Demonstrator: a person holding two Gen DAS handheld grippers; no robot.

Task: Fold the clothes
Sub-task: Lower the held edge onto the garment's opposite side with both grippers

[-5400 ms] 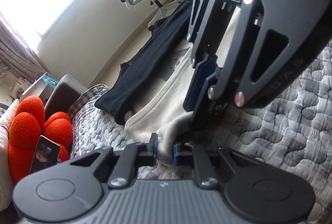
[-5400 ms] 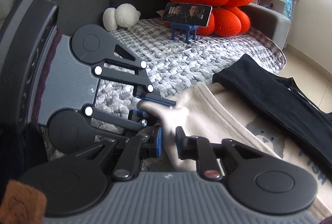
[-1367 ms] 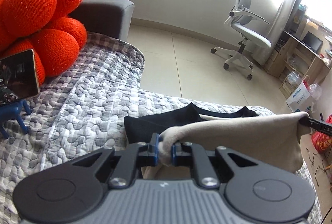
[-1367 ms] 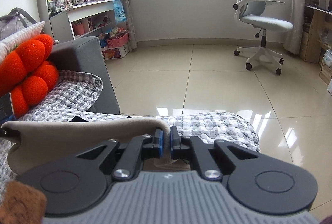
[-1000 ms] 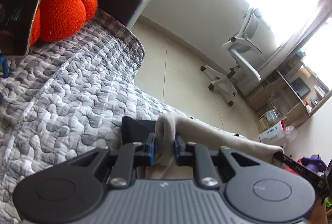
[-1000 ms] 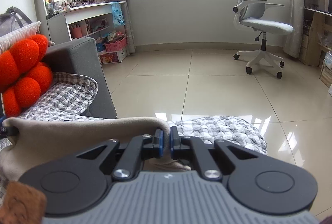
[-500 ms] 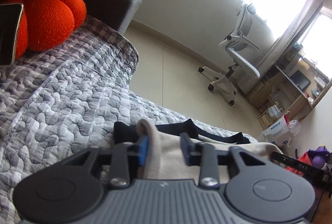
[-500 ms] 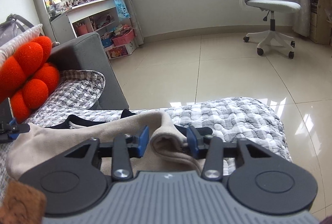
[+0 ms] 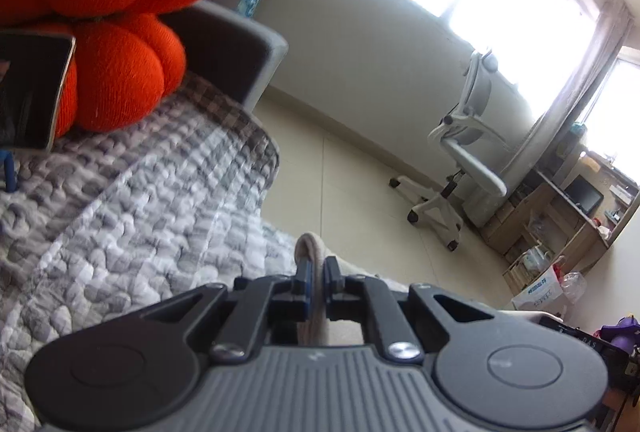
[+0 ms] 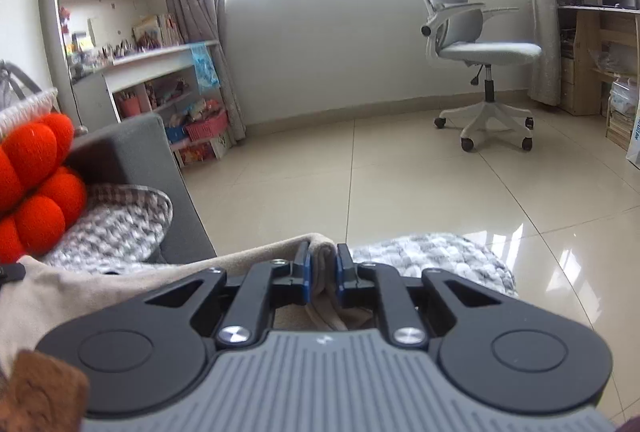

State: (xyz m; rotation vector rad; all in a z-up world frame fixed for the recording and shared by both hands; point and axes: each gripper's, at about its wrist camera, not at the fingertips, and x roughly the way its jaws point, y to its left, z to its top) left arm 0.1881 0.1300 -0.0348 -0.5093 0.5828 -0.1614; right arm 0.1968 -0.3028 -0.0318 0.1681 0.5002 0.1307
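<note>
Both claws have just been closing again on the beige garment after loosening half a second ago — left claw [image 9: 316, 274] pinches a thin fold, right claw [image 10: 321, 262] clamps a thicker bunch [image 10: 320, 252]. Cloth hangs stretched between them above the grey quilted sofa cover [image 9: 140, 199]; beyond — an office chair [image 10: 476, 43].

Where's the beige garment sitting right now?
In both wrist views the beige garment is pinched between the left gripper and right gripper, stretched over the grey quilted cover.

Beige garment [image 10: 120, 280], grey-and-white mottled quilt [image 9: 132, 224], bright orange cushion [image 9: 116, 11], pale grey chair [image 10: 476, 43]
</note>
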